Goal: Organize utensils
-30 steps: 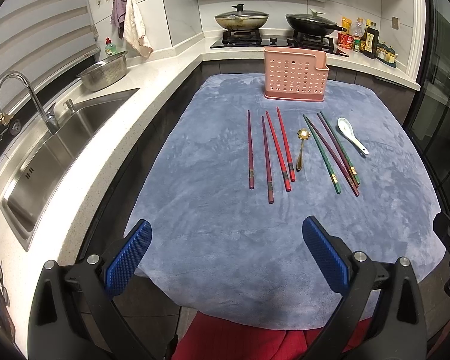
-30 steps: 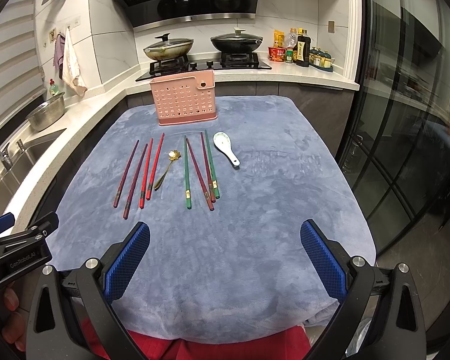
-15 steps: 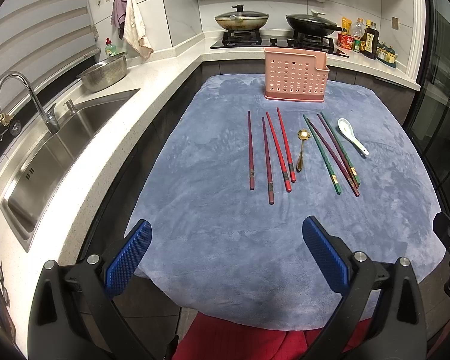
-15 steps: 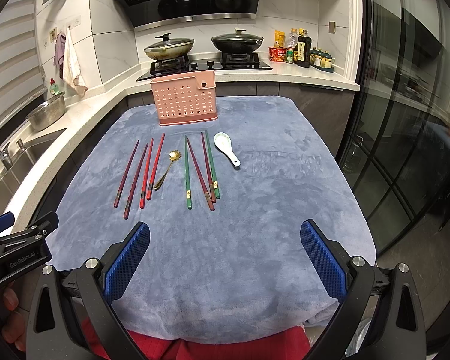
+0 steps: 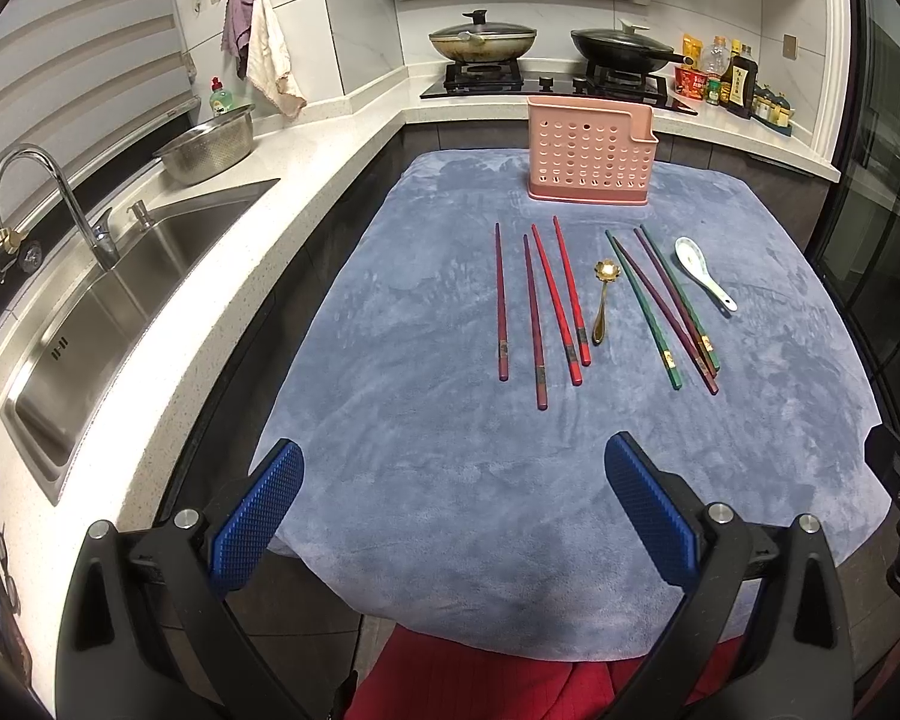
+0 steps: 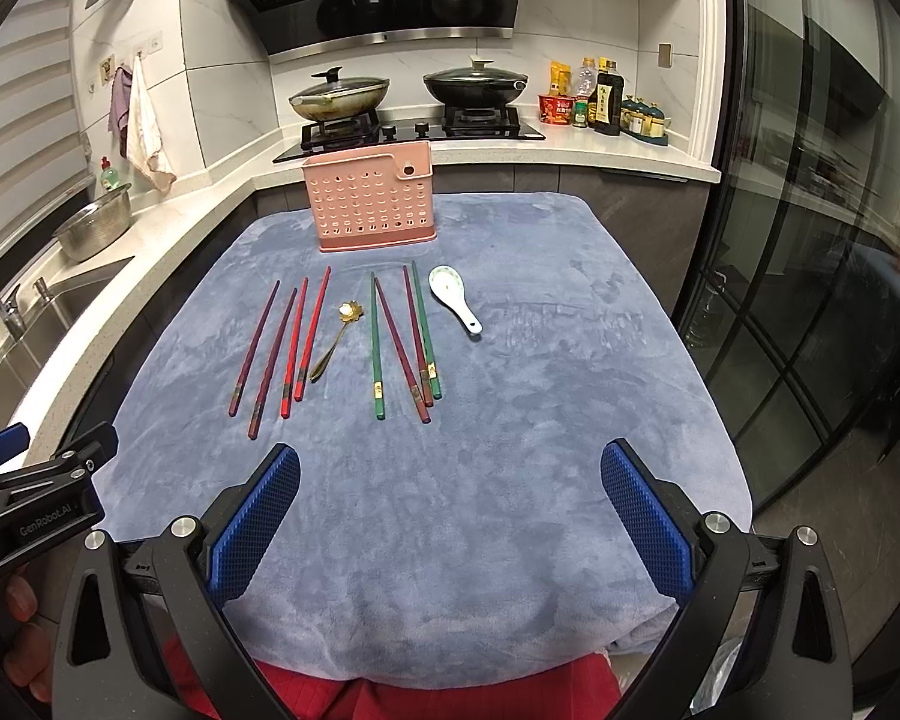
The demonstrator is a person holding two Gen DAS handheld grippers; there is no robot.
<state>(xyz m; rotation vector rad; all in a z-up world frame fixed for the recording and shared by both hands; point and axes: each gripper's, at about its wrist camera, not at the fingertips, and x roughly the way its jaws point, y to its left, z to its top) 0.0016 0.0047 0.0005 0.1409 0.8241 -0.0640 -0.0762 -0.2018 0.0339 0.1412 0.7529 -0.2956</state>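
A pink perforated utensil holder (image 5: 589,159) (image 6: 371,207) stands at the far end of a blue-grey cloth (image 5: 450,432) (image 6: 540,420). In front of it lie several red and maroon chopsticks (image 5: 549,306) (image 6: 282,345), a gold spoon (image 5: 601,306) (image 6: 335,342), several green and maroon chopsticks (image 5: 666,306) (image 6: 405,342) and a white ceramic spoon (image 5: 703,271) (image 6: 455,297). My left gripper (image 5: 453,516) is open and empty over the cloth's near edge. My right gripper (image 6: 450,516) is open and empty there too, well short of the utensils.
A steel sink (image 5: 102,312) with a tap (image 5: 60,204) and a metal colander (image 5: 210,144) lie on the left counter. Two lidded woks (image 6: 408,93) sit on the hob behind the holder. Bottles (image 6: 606,102) stand at the back right. A glass door (image 6: 810,276) is on the right.
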